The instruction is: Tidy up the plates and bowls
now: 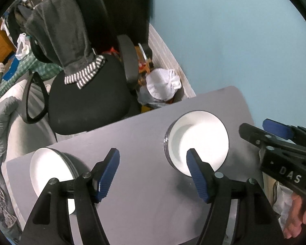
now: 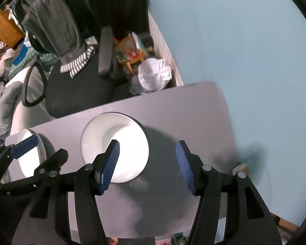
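Both my left hand-held gripper (image 1: 153,159) and right hand-held gripper (image 2: 148,153) hang spread and empty. The bowl stack (image 1: 200,136) sits mid-surface; the plate stack (image 1: 49,167) overhangs the left edge, so a nudge could tip it.

White bowls (image 2: 120,149) on grey table (image 2: 183,110)

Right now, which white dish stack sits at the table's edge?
The left stack, partly behind the left jaws; its rim reaches the table's left edge. The other stack sits well inside.
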